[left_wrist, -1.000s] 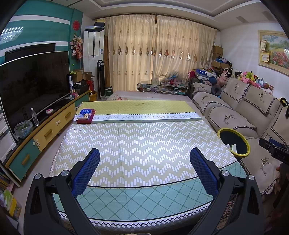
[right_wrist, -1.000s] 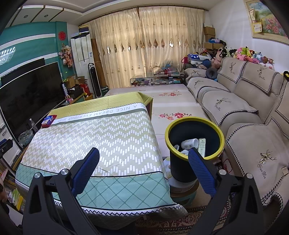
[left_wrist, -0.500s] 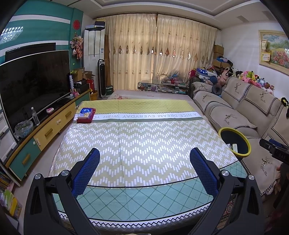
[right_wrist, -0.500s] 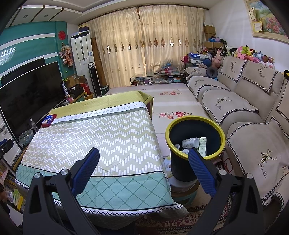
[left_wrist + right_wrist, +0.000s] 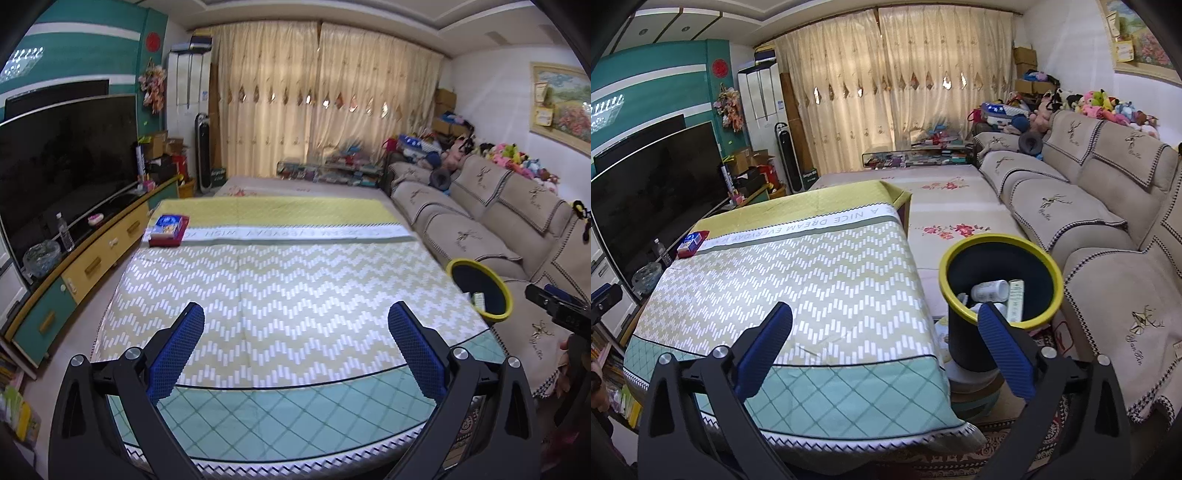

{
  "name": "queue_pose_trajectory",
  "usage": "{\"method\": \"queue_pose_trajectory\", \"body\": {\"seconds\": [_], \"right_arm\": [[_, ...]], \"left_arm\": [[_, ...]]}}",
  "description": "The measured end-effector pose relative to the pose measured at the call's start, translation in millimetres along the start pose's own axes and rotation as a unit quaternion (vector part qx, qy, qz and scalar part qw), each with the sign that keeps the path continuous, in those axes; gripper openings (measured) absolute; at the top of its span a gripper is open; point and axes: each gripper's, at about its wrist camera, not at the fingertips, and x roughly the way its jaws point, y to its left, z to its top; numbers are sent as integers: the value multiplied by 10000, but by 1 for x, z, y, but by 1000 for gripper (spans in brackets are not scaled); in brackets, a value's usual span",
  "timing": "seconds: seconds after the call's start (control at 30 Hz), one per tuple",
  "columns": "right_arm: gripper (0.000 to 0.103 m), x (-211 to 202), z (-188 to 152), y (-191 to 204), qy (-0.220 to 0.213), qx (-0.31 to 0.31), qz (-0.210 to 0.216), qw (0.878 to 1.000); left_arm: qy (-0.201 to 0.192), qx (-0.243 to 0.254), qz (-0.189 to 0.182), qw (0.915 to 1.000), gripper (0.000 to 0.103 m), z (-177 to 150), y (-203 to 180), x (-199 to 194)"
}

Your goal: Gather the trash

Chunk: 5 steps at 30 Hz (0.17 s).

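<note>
A black bin with a yellow rim [image 5: 1001,291] stands on the floor between the table and the sofa; a white bottle [image 5: 989,289] and a pale carton [image 5: 1015,298] lie inside. In the left wrist view the bin [image 5: 480,288] shows past the table's right edge. My left gripper [image 5: 296,323] hangs open over the near part of the cloth-covered table [image 5: 280,280], holding nothing. Over the table's near right corner my right gripper [image 5: 884,325] is open and empty, its right finger in front of the bin. A red tray with a blue packet [image 5: 169,229] sits at the far left of the table.
A beige sofa [image 5: 1089,221] runs along the right wall. A TV [image 5: 62,162] on a yellow and teal cabinet [image 5: 92,258] lines the left. A low flowered platform [image 5: 945,206] lies beyond the table. The other gripper's body [image 5: 557,310] shows at the right edge.
Both views have shifted slightly; the bin sits a little further right in the left wrist view. Both grippers stay open and empty.
</note>
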Motion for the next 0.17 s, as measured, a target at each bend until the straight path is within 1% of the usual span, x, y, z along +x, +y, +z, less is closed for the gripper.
{"method": "queue_pose_trajectory", "body": {"seconds": [0.1,0.17], "right_arm": [[96,22,4,10,164,-57,84,9998],[96,44,12,16,334,-78,186,9992]], "left_arm": [[280,-65,109,9995,98,4,13,31],[451,-70,186,9988,98,6,22,56]]}}
